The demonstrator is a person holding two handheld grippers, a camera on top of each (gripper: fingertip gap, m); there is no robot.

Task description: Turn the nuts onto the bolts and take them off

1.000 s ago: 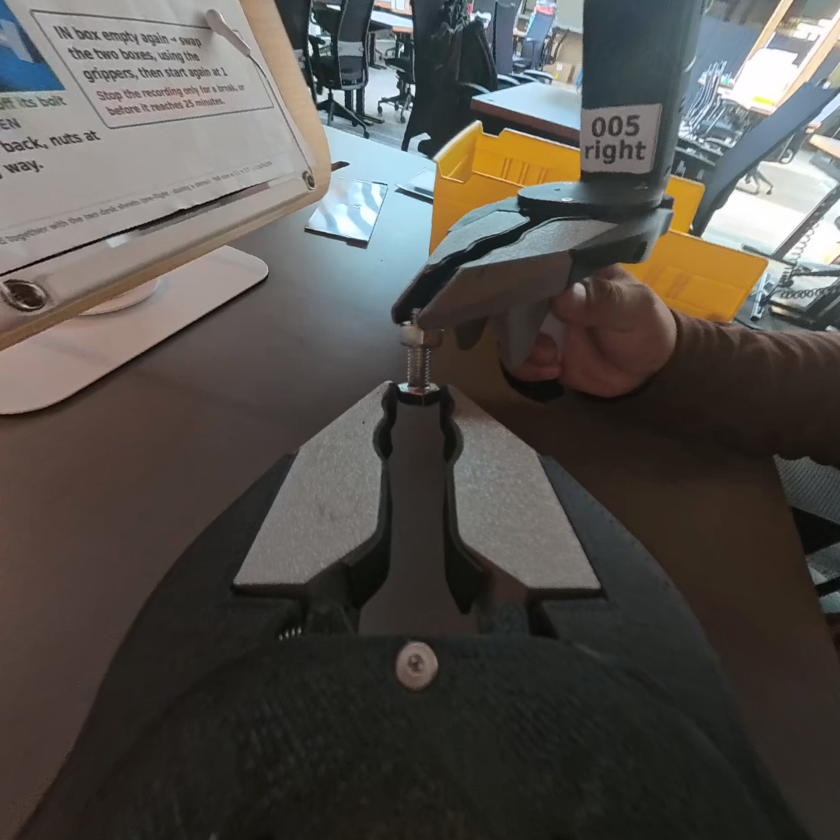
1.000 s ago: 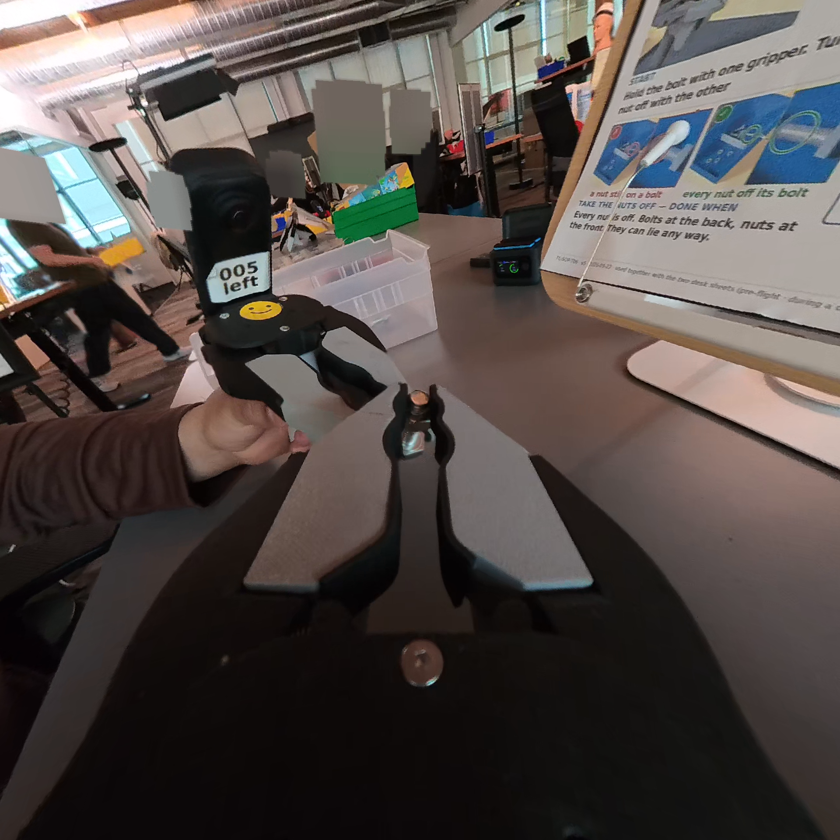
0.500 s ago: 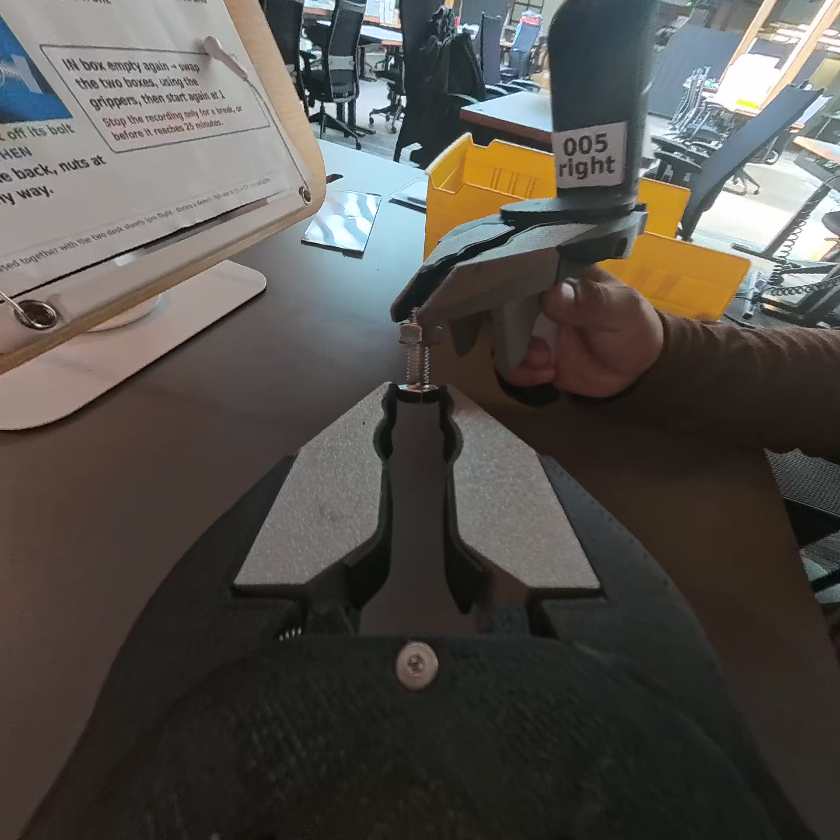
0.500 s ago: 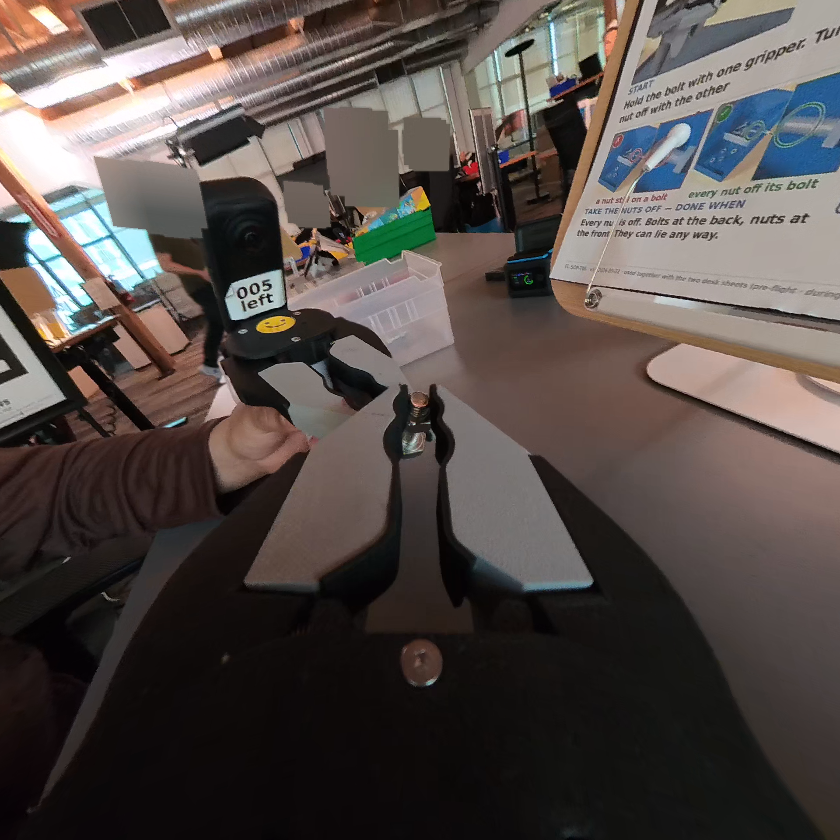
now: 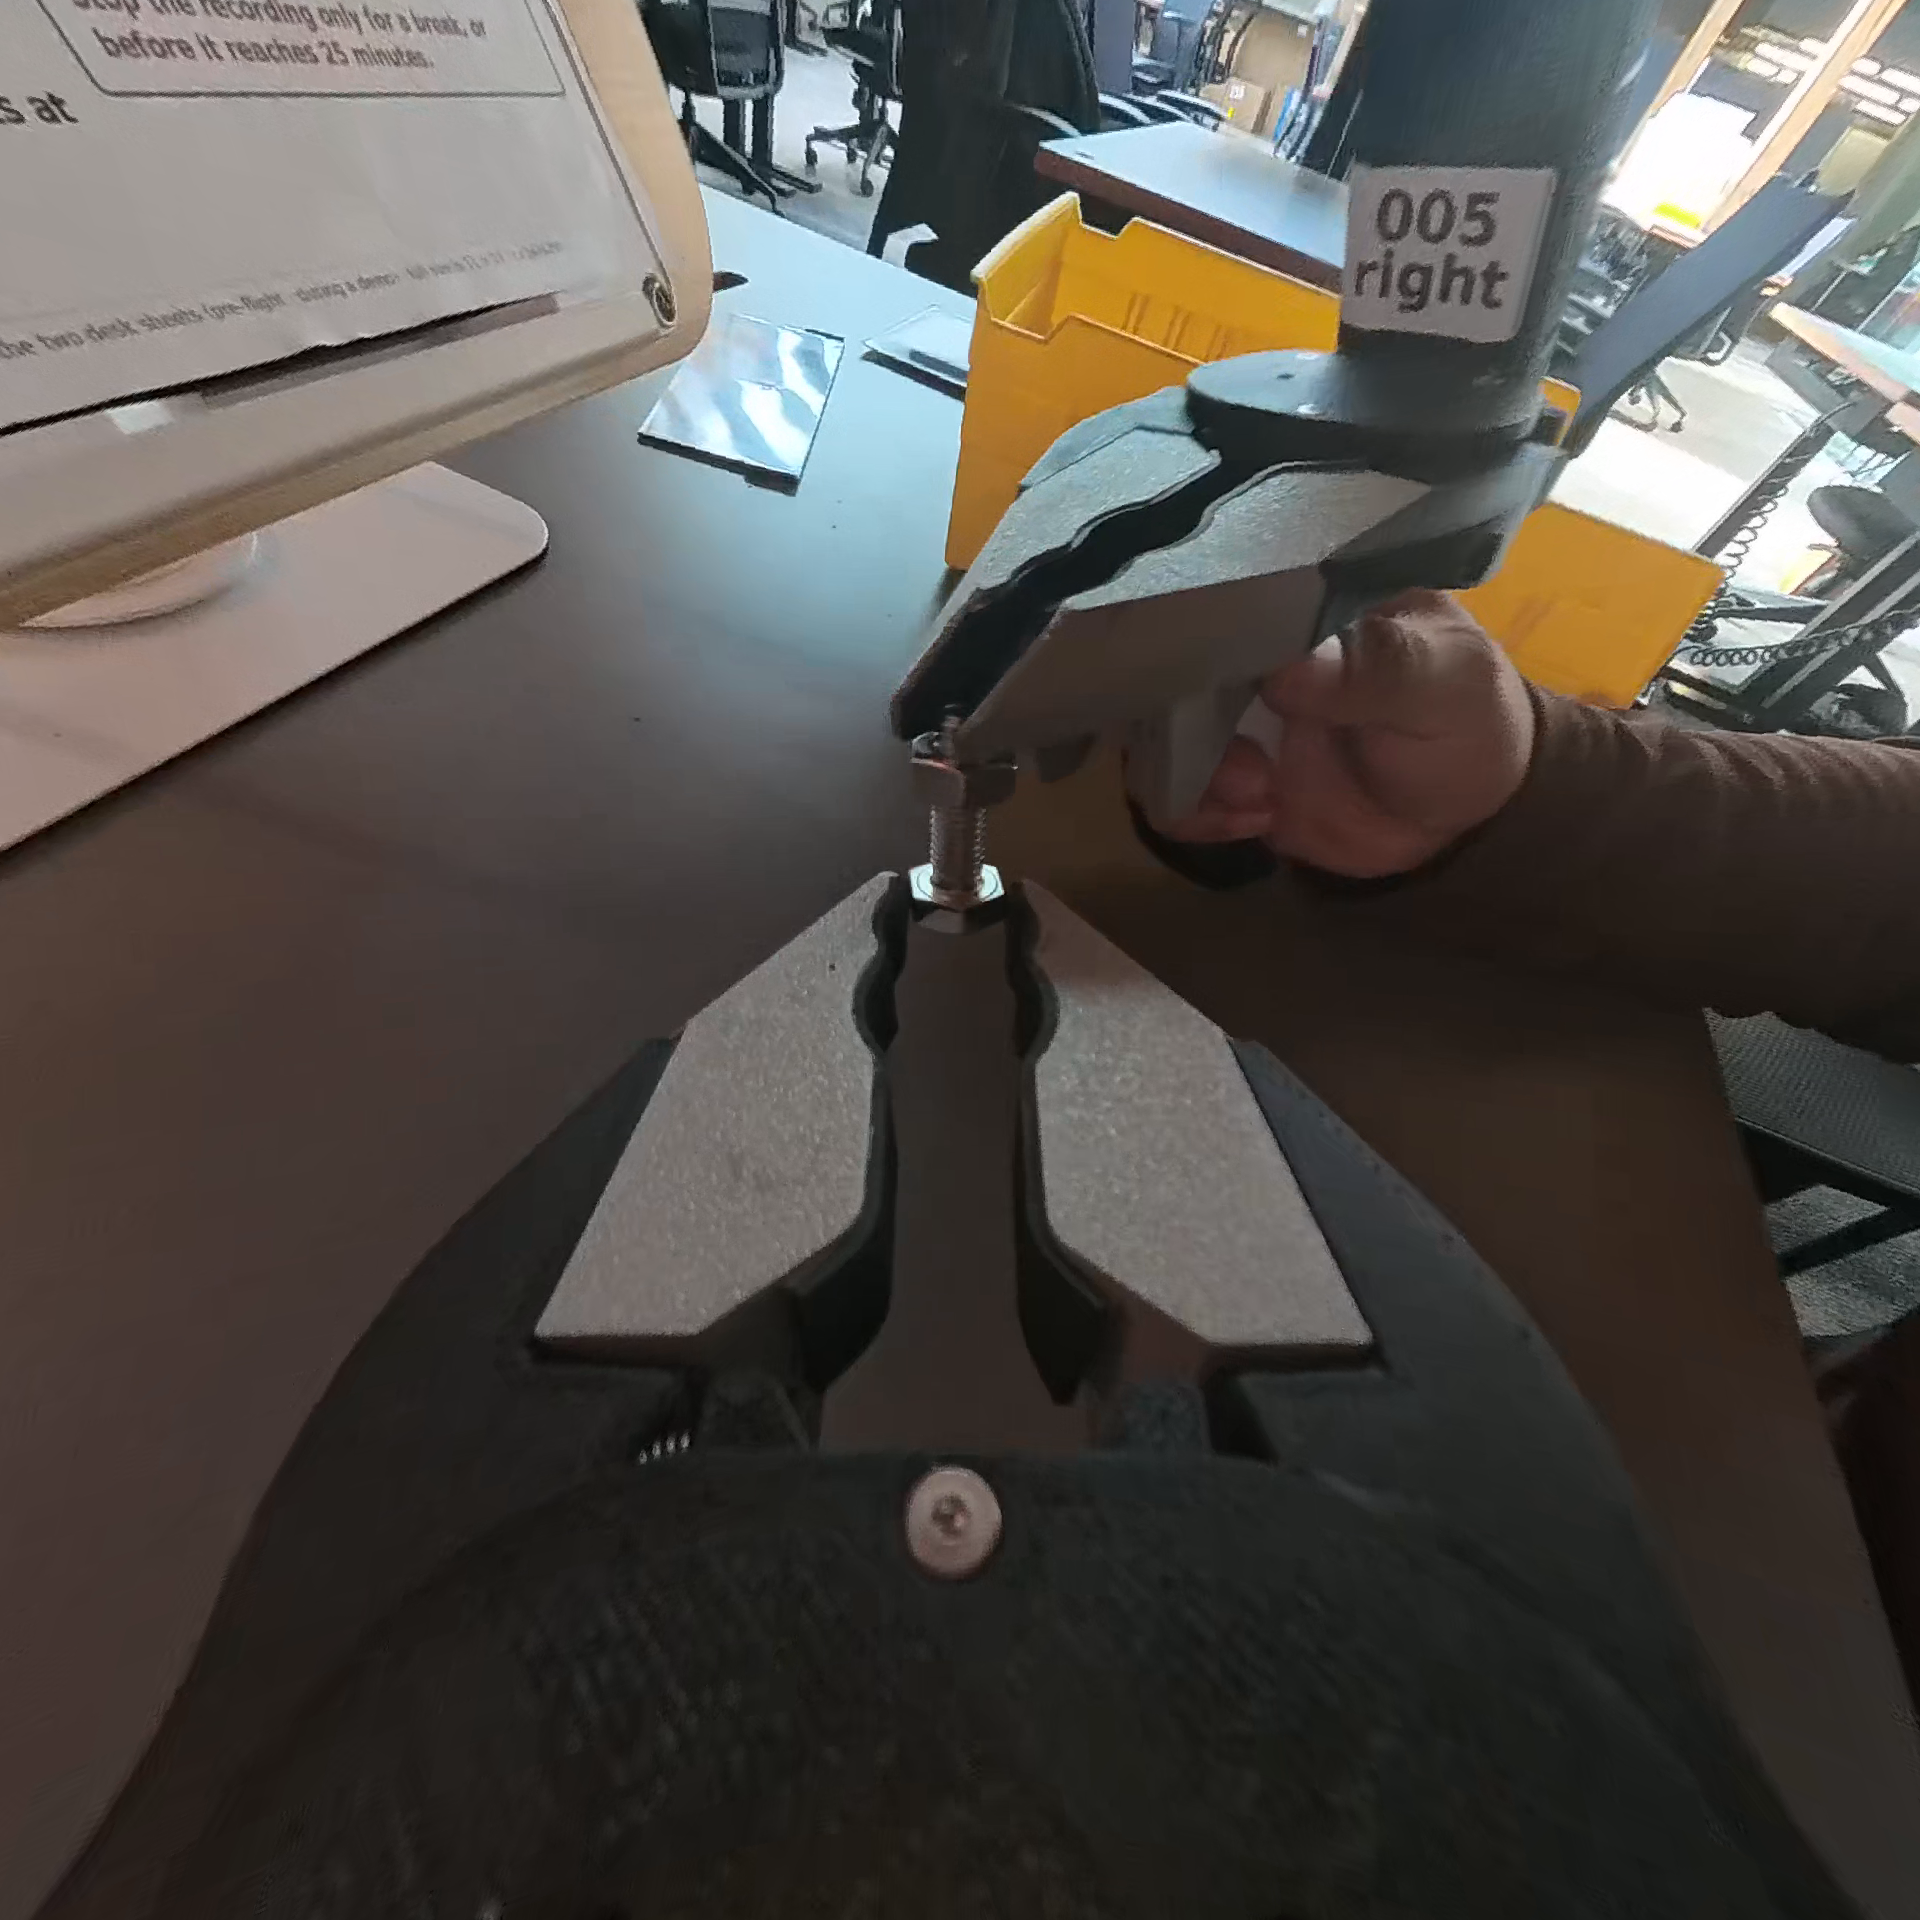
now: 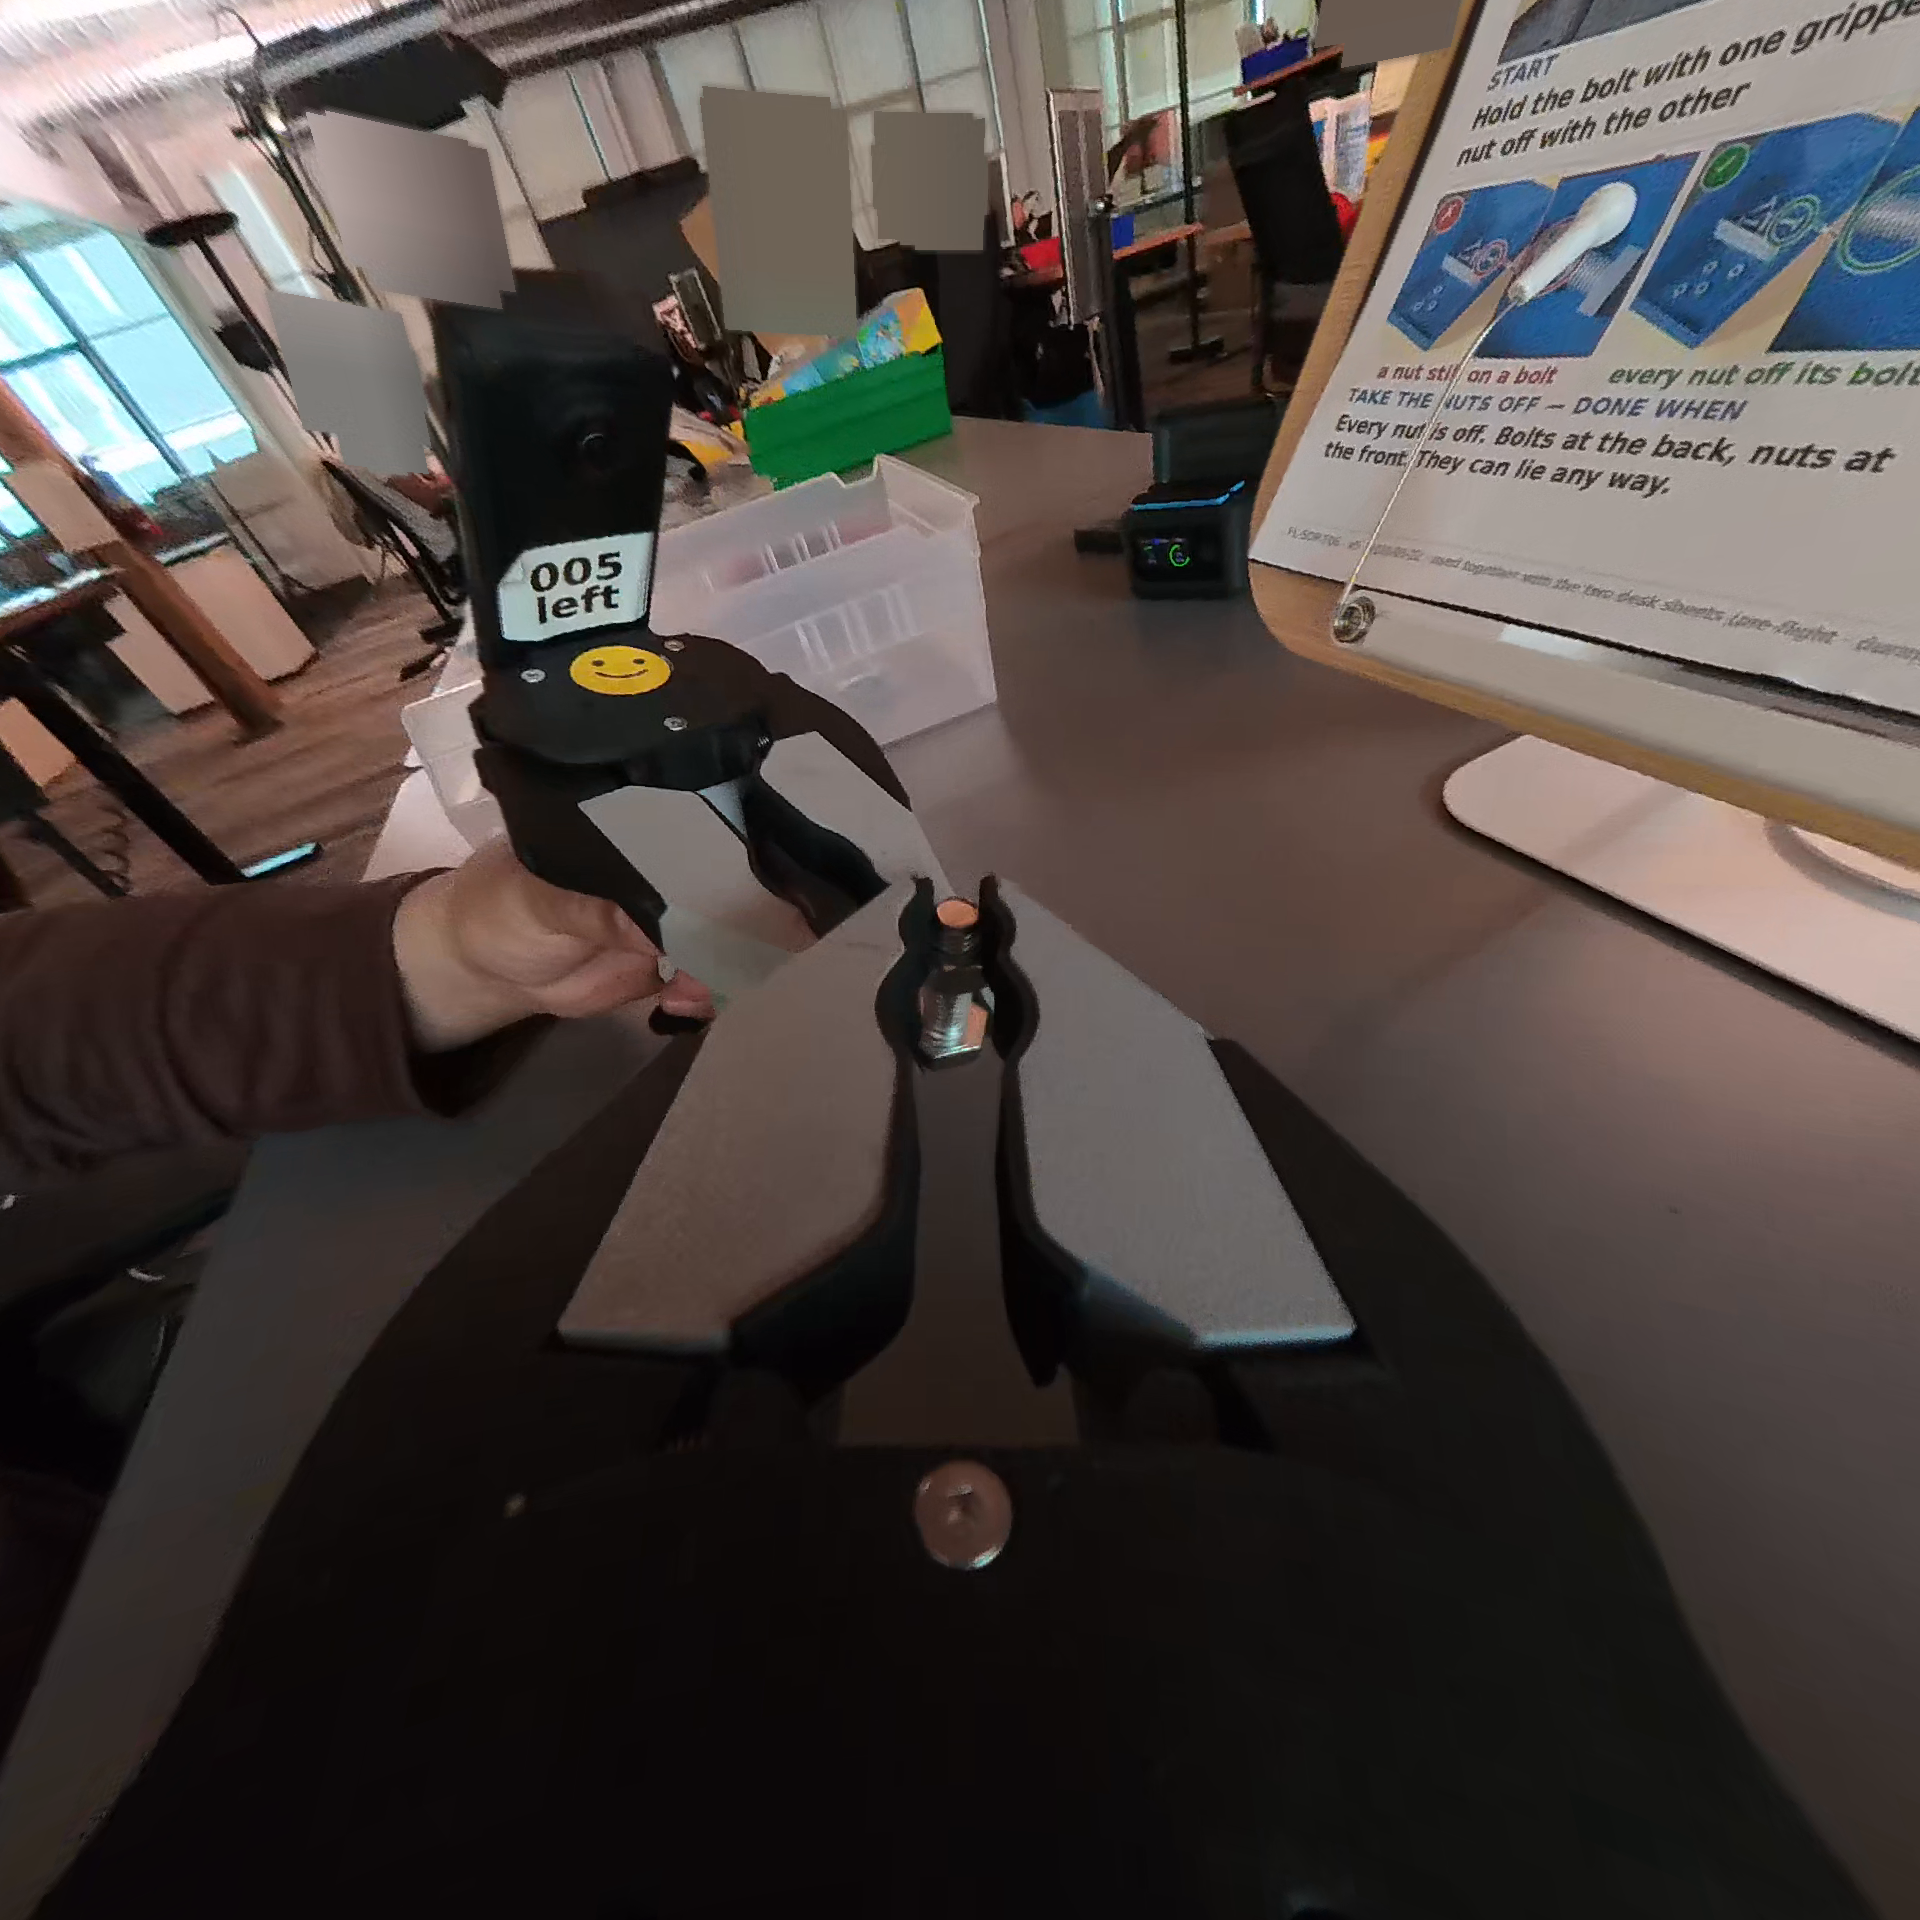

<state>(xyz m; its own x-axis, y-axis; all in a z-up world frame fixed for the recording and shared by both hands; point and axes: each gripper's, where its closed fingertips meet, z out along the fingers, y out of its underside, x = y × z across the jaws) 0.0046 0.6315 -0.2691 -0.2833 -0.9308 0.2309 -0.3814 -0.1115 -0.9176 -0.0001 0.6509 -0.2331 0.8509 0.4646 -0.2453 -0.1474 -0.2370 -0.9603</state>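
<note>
A steel bolt [image 5: 954, 831] stands upright above the dark table [image 5: 416, 883]. My left gripper [image 5: 954, 906] is shut on its hex head [image 5: 954, 888] at the bottom. My right gripper [image 5: 951, 743] comes in from the upper right, held by a hand [image 5: 1371, 748], and is shut on the nut [image 5: 964, 776] near the top of the thread. In the right wrist view the bolt [image 6: 951, 982] sits between my right gripper's [image 6: 954, 902] fingertips. The left gripper's body [image 6: 623, 727] is at the left there, its fingertips hidden behind my right finger.
A stand with an instruction sheet [image 5: 312, 312] is at the back left, also in the right wrist view [image 6: 1662, 436]. A yellow bin [image 5: 1091, 343] stands behind the right gripper. A clear plastic bin [image 6: 831, 592], a green box [image 6: 852, 416] and a small black device [image 6: 1184, 551] are farther off. Only a small space, under 4 cm, lies between the two pairs of fingers.
Both grips are kept. The two grippers and the bolt have shifted a little closer to the stand, and the right gripper has swung slightly about the bolt.
</note>
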